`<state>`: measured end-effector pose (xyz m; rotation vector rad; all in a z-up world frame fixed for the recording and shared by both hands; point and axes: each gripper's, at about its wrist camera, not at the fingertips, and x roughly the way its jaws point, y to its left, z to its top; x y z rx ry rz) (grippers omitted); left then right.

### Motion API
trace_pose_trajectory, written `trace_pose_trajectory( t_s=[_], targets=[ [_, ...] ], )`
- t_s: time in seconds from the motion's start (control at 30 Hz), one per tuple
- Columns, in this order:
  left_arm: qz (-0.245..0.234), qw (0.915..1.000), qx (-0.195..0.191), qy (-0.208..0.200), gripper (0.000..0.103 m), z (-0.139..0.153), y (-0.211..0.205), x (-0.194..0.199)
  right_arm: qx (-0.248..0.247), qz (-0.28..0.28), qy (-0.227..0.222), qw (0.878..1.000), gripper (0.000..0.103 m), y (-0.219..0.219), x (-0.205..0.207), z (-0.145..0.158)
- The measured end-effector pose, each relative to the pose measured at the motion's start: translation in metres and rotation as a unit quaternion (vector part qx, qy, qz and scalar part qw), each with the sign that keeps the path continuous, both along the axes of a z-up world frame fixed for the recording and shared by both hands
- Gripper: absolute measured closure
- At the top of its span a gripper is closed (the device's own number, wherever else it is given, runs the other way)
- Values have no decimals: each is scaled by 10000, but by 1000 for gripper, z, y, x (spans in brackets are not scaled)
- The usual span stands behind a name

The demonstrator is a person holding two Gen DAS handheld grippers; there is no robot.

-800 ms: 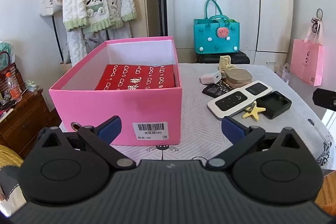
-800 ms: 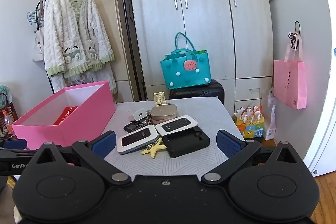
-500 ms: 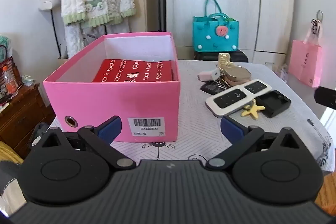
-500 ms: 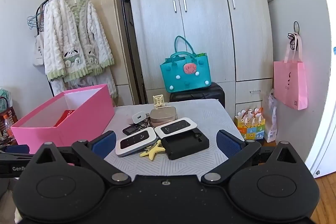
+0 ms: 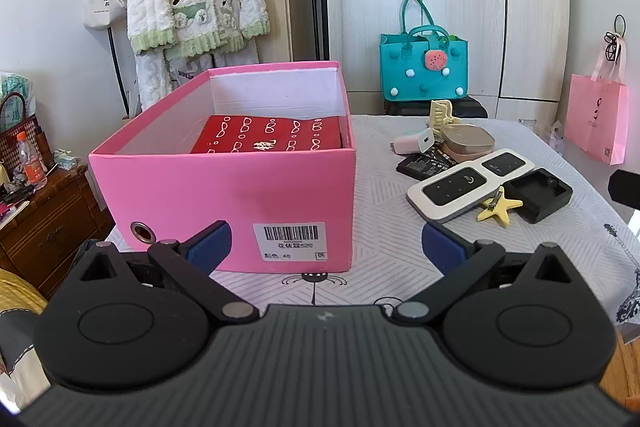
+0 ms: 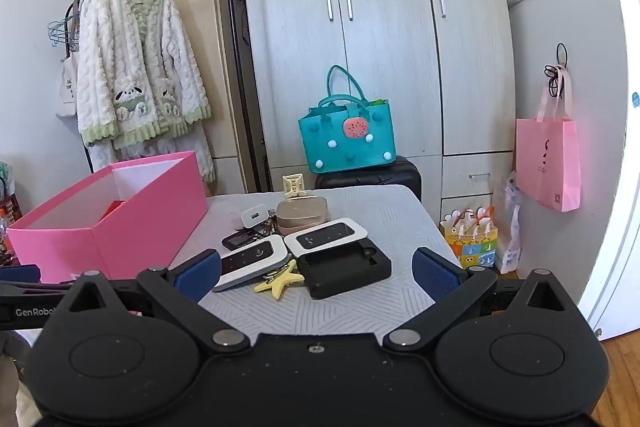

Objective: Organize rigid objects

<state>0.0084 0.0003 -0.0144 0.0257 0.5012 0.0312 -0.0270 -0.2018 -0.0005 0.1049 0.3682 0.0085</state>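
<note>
A: Wardrobe fills the back wall, and the surface under its patterned white cloth stands in front of it. What sits on top?

B: A pink box, open, on the left side of the surface, barcode label facing the left hand-held gripper. A red patterned box lies flat inside it, toward the far right corner.

A: And to the right of the pink box?

B: A cluster of small things, close together. Two white devices with dark screens: the nearer white device and the farther white device, lying end to end and touching. A black tray lies just beside them on the right.

A: Behind those?

B: A tan case, a flat black battery, a white charger plug, then a cream hair claw standing at the back. Smallest of all, a yellow star clip at the front, tucked between the nearer white device and the black tray.

A: The grippers?

B: Both are spread wide, nothing between the fingers. The left one hovers at the near end of the pink box; the right hand-held gripper hangs before the cluster, tilted slightly down, apart from every item.
</note>
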Motion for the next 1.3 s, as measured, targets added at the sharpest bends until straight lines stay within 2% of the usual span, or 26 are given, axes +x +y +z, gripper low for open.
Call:
trace_pose_trajectory(
  t_s=[1.3],
  targets=[
    [-136,9999,27,-45,0,-6,-13,-4,-109,-146,-66,9998,0,-1,1,-15]
  ],
)
